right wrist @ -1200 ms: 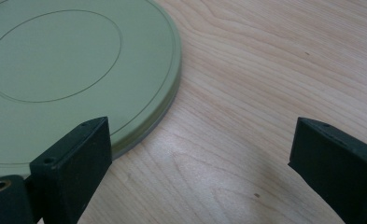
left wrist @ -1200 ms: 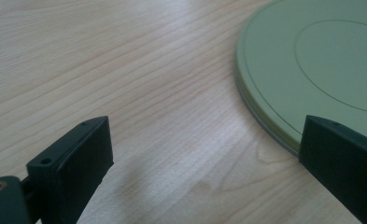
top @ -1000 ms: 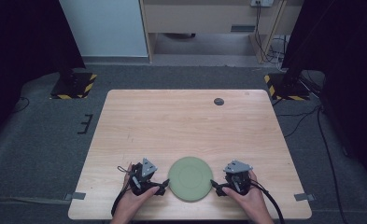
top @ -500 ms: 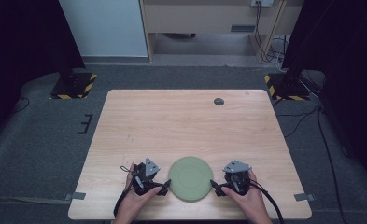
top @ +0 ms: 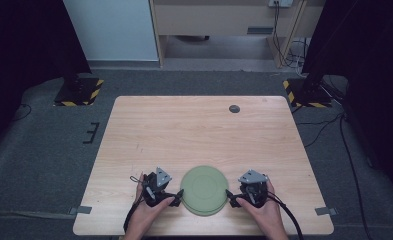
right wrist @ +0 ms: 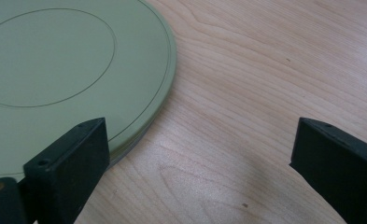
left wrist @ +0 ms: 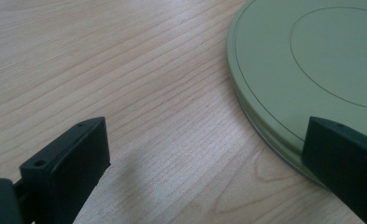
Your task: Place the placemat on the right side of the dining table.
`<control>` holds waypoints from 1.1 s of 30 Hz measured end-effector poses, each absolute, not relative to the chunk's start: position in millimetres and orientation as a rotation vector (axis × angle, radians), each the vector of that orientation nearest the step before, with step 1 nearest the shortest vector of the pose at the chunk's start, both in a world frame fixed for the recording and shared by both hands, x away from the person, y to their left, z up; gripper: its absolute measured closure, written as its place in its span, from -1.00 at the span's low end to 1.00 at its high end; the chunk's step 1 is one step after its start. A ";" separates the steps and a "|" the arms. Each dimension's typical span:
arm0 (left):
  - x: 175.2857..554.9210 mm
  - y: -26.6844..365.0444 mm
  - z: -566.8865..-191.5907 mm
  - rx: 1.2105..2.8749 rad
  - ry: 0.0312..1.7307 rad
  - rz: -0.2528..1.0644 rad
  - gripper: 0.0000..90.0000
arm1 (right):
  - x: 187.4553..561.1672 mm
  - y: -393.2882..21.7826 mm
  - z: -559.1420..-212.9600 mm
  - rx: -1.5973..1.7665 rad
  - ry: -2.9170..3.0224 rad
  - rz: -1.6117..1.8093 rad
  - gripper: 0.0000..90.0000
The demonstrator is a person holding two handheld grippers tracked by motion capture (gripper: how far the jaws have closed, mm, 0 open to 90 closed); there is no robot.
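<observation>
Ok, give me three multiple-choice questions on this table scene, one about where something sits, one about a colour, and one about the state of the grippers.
1. Where on the table does the plate lie?
A. near edge, between the two grippers
B. far right corner
C. far left corner

2. What colour is the plate?
A. red
B. pale green
C. blue

3. How do the left gripper and right gripper stand?
A. both open
B. both shut on the plate
C. one shut, one open

Answers:
1 A, the high view shows it near the person, a gripper at each side.
2 B, green in every view.
3 A, each gripper view shows jaws wide apart with bare wood between.
</observation>
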State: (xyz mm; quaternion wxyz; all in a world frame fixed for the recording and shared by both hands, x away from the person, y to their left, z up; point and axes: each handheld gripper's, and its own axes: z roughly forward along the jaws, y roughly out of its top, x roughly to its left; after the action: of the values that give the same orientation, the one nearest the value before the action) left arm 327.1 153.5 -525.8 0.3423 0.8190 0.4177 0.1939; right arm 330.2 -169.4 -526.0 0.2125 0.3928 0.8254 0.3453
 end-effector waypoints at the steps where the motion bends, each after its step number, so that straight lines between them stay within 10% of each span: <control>1: 326.8 154.0 -525.4 2.127 1.087 0.508 -0.93 | 328.2 -169.5 -525.5 1.084 2.296 0.963 -0.84; 33: 324.9 148.5 -522.9 2.113 1.076 0.513 -0.94 | 327.2 -165.8 -525.3 1.088 2.296 0.949 -0.82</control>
State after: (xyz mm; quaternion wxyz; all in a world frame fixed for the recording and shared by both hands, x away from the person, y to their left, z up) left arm 324.9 148.5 -522.9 0.3499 0.8159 0.4155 0.1981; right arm 327.2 -165.8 -525.3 0.2132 0.3921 0.8270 0.3418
